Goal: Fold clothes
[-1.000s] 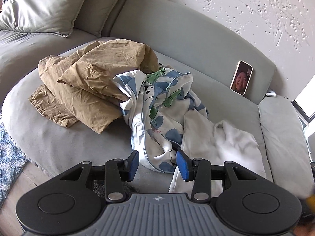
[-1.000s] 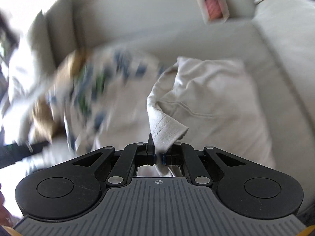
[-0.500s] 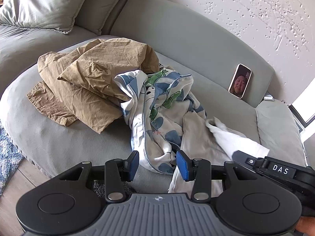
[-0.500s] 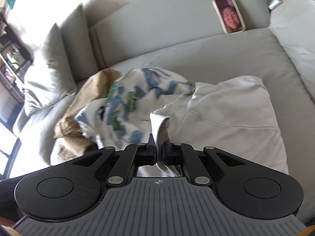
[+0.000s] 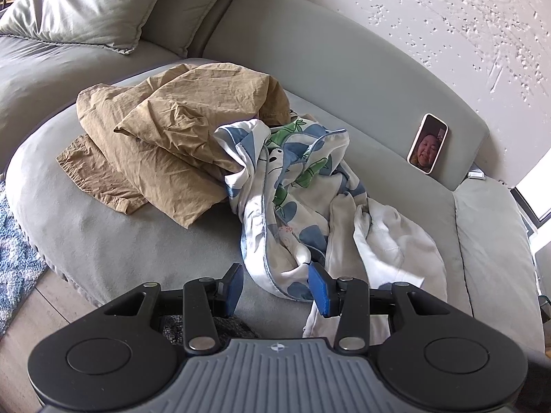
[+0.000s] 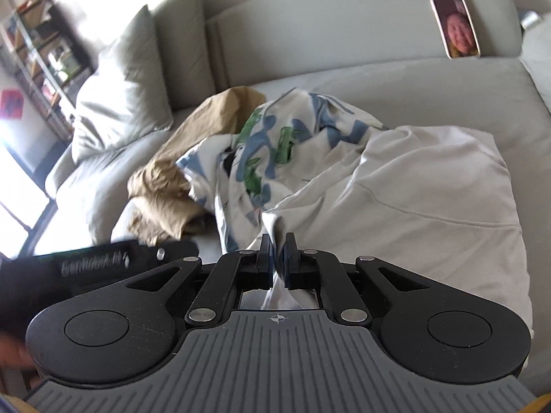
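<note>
A pile of clothes lies on a grey sofa: a crumpled tan garment [image 5: 179, 137] at the left, a white cloth with blue and green print [image 5: 296, 186] in the middle, and a plain white garment [image 5: 389, 241] at the right. My left gripper [image 5: 275, 287] hovers open near the sofa's front edge, its blue pads either side of the printed cloth's near end but not touching it. In the right wrist view my right gripper [image 6: 278, 251] is shut on a fold of the white garment [image 6: 430, 186], lifting its edge. The printed cloth [image 6: 261, 151] and tan garment [image 6: 165, 186] lie behind.
A phone [image 5: 427, 143] leans upright against the sofa's backrest [image 5: 310, 51]. A grey cushion [image 5: 86, 3] sits at the back left. A blue patterned rug [image 5: 17, 241] and wood floor lie left of the sofa. The left gripper's body [image 6: 103, 258] shows at the right view's lower left.
My right gripper has pulled the white garment's edge up and toward the printed cloth, bunching it. It crossed the left wrist view half a second ago and has left it. The left gripper stayed put.
</note>
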`<state>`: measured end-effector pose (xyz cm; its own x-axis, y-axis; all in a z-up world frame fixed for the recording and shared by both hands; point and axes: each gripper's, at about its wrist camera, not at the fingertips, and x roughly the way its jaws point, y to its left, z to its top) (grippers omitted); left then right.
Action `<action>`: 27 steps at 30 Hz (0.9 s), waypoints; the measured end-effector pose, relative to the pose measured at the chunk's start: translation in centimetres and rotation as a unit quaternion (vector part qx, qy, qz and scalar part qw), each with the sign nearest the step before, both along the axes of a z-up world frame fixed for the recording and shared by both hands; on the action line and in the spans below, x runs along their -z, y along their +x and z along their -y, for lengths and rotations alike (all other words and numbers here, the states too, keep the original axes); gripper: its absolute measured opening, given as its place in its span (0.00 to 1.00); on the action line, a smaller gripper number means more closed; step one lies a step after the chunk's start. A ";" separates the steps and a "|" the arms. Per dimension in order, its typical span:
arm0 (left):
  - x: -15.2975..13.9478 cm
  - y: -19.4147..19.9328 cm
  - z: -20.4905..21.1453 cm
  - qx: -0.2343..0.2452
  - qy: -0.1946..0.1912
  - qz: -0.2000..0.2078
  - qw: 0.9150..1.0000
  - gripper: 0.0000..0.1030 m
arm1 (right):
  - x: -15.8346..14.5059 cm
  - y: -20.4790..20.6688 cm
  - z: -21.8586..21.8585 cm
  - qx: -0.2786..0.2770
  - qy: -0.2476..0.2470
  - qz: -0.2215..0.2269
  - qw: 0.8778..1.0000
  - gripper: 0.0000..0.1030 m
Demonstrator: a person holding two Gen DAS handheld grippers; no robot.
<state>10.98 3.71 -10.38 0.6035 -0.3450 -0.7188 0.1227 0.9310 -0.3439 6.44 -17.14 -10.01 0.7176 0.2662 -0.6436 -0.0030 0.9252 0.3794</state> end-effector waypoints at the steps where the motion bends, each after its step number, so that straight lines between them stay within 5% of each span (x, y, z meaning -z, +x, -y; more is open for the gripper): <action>1: 0.1 0.0 0.1 0.000 0.001 -0.002 1.000 0.40 | 0.0 -0.2 -0.1 -0.006 -0.008 0.006 1.000 0.04; 2: 0.1 0.1 0.2 0.001 0.000 -0.005 1.000 0.40 | 0.2 -0.1 -0.3 -0.009 -0.020 0.006 1.000 0.04; 6: 0.1 0.0 0.7 0.005 0.003 -0.007 1.000 0.40 | 2.7 1.0 -0.5 -0.051 -0.010 -0.064 0.997 0.47; 9: 0.0 0.0 0.7 0.005 0.009 -0.004 1.000 0.40 | 4.0 1.4 -0.1 -0.076 0.016 -0.108 0.991 0.43; 16: 0.1 2.3 2.7 -0.001 -0.016 0.021 1.000 0.41 | 0.4 1.3 4.8 -0.024 0.028 -0.070 0.997 0.43; 21: 2.1 3.9 4.1 -0.008 -0.013 0.015 1.000 0.42 | -0.3 5.4 7.6 0.050 0.042 -0.106 0.992 0.45; 27: 3.7 4.0 2.6 -0.035 0.015 0.020 0.999 0.45 | 0.9 11.0 6.7 0.072 0.049 -0.132 0.987 0.50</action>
